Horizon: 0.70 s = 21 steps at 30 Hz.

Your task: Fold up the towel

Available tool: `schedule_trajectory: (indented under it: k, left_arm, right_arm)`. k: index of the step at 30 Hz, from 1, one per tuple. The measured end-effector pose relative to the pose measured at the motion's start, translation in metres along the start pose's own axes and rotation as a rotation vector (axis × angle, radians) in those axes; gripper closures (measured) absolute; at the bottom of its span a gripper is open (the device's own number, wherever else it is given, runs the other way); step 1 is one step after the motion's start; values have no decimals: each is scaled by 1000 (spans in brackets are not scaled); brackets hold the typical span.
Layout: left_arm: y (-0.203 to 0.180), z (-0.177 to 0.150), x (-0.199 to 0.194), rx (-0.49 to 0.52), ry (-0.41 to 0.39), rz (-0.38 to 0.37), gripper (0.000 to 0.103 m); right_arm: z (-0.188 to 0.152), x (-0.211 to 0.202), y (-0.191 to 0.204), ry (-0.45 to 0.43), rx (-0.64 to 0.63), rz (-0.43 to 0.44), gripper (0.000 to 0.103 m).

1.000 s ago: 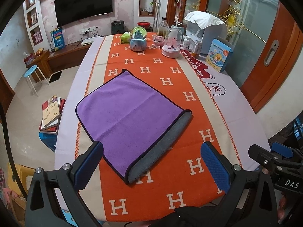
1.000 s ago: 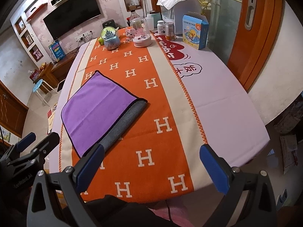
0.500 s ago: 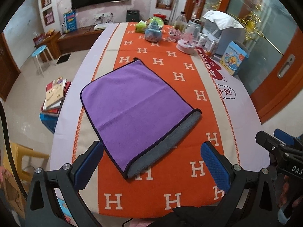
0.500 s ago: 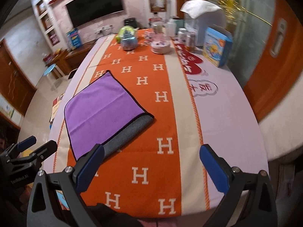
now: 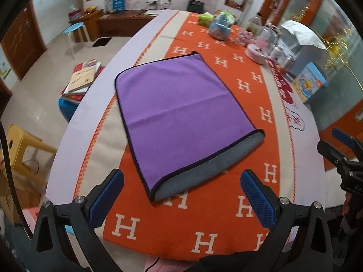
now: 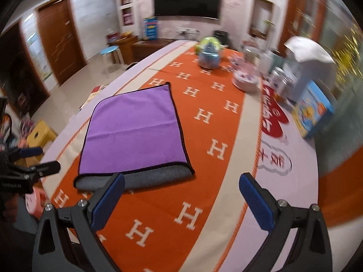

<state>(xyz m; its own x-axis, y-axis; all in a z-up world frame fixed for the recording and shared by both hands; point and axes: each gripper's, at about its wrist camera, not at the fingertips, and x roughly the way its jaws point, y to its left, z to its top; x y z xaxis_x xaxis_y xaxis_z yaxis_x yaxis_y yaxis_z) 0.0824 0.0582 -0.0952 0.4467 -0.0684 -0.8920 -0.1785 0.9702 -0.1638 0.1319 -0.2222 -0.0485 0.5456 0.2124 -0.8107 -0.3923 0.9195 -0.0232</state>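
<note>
On the orange H-patterned cloth covering the surface, lying flat: the purple towel, already doubled over once, with a grey strip of the under layer left showing along the near edge. Above the near end of the surface, clear of the fabric: left tongs and right tongs, both spread wide and holding nothing. Judging by the lie of the cloth, next a second fold, most likely crosswise. Best done by bringing each pair of tongs down onto one corner of the same short side, left tongs to the near left corner, right tongs to the near right corner. Worth pinching both layers together, purple and grey, since catching only the top one would peel the first fold open. Then lifting just enough to clear the surface, carrying both corners over at an even pace and height, and laying them on the far corners so the dark trim lines up. Some risk of snagging the cloth beneath along with the towel, so a shallow, sliding approach to the edge. Far-end clutter well apart from the towel, no obstacle.
</note>
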Motion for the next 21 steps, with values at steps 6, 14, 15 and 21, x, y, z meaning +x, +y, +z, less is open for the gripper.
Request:
schedule_trajectory:
  k: [6, 14, 15, 21]
  left_arm:
    - [13, -10, 18, -67, -5, 7, 1]
    - [23, -16, 43, -86, -15, 44, 1]
    - [24, -16, 47, -89, -9, 48, 1]
    - [31, -19, 76, -74, 30, 74, 3]
  right_arm:
    - [4, 33, -4, -22, -165, 67, 2]
    - [4, 78, -13, -11, -266, 127, 7]
    - [5, 83, -14, -7, -272, 131, 8]
    - [0, 115, -19, 36, -310, 184, 15]
